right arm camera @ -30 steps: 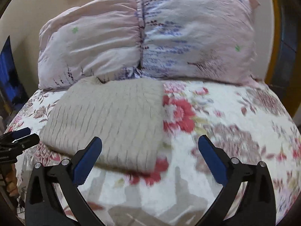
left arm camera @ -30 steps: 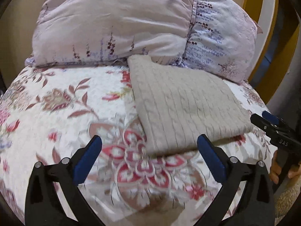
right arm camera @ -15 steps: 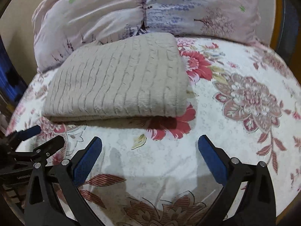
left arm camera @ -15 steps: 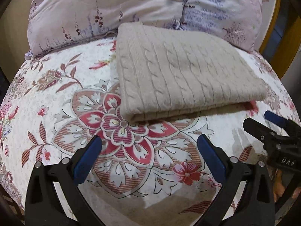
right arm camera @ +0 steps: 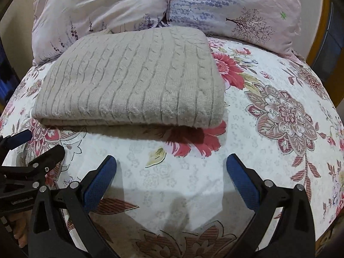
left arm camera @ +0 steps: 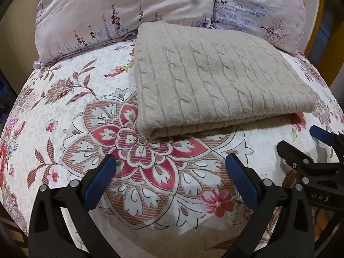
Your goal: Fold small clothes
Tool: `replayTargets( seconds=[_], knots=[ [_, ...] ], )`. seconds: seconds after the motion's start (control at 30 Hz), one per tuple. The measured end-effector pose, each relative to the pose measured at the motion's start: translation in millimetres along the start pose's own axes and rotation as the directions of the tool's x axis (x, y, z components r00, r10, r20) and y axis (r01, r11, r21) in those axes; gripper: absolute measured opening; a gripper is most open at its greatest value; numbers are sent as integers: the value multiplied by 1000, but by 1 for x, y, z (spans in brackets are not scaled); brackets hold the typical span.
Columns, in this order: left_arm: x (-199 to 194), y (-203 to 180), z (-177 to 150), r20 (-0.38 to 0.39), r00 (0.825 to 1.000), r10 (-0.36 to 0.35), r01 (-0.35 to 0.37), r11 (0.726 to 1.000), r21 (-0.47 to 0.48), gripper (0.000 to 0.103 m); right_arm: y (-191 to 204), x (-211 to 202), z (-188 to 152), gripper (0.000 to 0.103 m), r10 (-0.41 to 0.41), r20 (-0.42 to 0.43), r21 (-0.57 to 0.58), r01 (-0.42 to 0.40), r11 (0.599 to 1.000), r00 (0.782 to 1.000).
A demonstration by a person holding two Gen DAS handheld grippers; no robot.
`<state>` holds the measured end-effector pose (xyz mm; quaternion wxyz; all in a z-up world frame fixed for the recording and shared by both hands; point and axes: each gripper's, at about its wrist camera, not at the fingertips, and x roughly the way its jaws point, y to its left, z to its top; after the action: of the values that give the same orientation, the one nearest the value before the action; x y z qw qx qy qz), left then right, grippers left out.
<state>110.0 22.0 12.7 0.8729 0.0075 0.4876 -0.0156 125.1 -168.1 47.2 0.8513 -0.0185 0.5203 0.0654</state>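
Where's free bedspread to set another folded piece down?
Bare bedspread right of the folded knit, up to the pillows. Also a strip left of the knit in the left wrist view. Near edge is crowded: left gripper and right gripper, both open.

Beige cable-knit garment, folded into a flat rectangular stack of at least two layers. Vertical cable ribs run across the top face. The folded edge faces the cameras, rounded and thick; a lower layer shows beneath it as a paler band. Surface is smooth, no loose sleeves visible. It lies flat on the floral bedsheet, far edge touching the pillows.
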Motion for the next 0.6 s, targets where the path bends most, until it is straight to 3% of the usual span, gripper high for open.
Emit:
replayTargets(
  seconds=[0.6],
  knots=[
    [1, -1, 0, 0, 1000, 7, -7, 1000, -4, 101, 0, 0, 0, 102, -1, 6, -3, 1, 1000, 1000]
  ],
)
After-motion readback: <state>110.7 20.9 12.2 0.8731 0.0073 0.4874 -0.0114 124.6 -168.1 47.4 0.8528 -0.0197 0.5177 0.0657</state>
